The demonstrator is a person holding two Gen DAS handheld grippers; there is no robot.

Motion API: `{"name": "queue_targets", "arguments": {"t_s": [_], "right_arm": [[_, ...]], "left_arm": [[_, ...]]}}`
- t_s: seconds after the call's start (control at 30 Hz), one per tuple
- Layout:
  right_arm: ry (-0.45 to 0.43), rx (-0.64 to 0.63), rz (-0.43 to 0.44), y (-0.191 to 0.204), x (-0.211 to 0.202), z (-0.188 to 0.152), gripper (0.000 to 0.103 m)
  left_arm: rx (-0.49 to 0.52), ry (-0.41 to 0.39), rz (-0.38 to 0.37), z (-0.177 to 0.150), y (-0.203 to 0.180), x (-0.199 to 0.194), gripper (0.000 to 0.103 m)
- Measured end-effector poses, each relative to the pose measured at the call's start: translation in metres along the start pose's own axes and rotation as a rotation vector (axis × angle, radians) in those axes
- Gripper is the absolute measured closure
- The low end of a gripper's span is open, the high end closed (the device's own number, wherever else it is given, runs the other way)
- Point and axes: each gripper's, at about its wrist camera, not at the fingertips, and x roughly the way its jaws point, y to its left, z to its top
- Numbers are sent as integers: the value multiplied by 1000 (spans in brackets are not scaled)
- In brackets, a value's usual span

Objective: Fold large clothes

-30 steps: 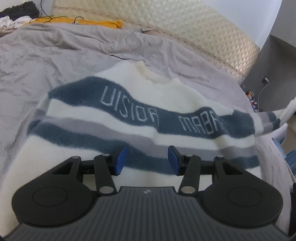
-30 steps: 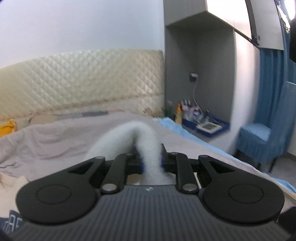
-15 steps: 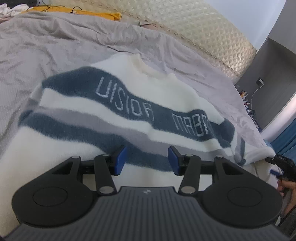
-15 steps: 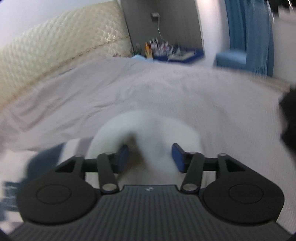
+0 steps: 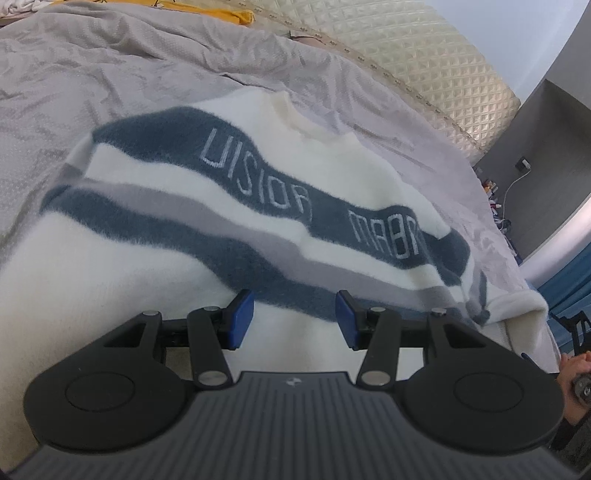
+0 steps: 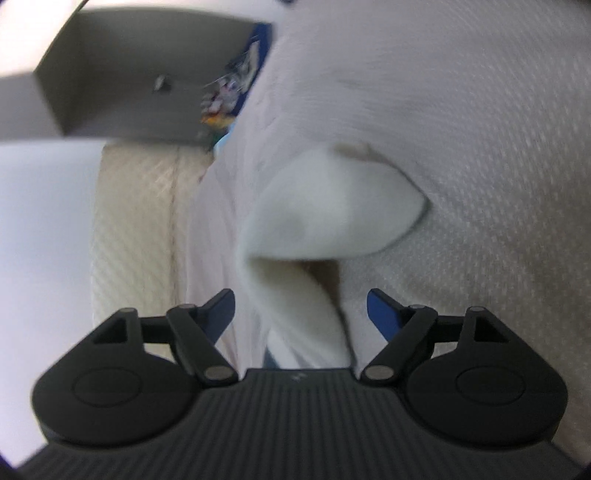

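Observation:
A fluffy white sweater (image 5: 155, 266) with dark blue and grey stripes and pale lettering lies spread on the bed, collar toward the headboard. My left gripper (image 5: 293, 317) hovers over its lower front, jaws apart, pads clear of the fabric. The sweater's right sleeve (image 5: 517, 306) lies folded at the right edge. In the right wrist view the white sleeve end (image 6: 332, 214) lies on the bedspread and runs back between the fingers of my right gripper (image 6: 301, 314). Its jaws are opening and the blue pads (image 6: 384, 314) stand clear of the sleeve. That view is rolled sideways and blurred.
A grey textured bedspread (image 5: 92, 85) covers the bed. A cream quilted headboard (image 5: 424, 66) runs along the far side, with a yellow cloth (image 5: 207, 11) near it. A grey wall niche (image 5: 535, 147) with small items stands at the right. A person's hand (image 5: 576, 373) shows at the right edge.
My right gripper let go of the sleeve, dropped toward the bed and rolled sideways. The sleeve, lifted a second ago, now lies on the bedspread. The left gripper stayed almost still.

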Motion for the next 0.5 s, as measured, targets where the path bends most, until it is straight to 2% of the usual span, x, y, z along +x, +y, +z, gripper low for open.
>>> {"name": "queue_targets", "arguments": {"t_s": [0.1, 0.23, 0.37, 0.5], "right_arm": [[-18, 15, 4, -3, 15, 1, 16], [-62, -1, 7, -3, 44, 10, 16], [-114, 11, 64, -10, 68, 19, 17], [-112, 14, 146, -5, 90, 31, 16]], "left_arm": [[24, -8, 19, -1, -5, 4, 48], [66, -23, 44, -4, -11, 10, 48], [82, -30, 58, -4, -14, 16, 48], [86, -34, 53, -4, -13, 17, 47]]}}
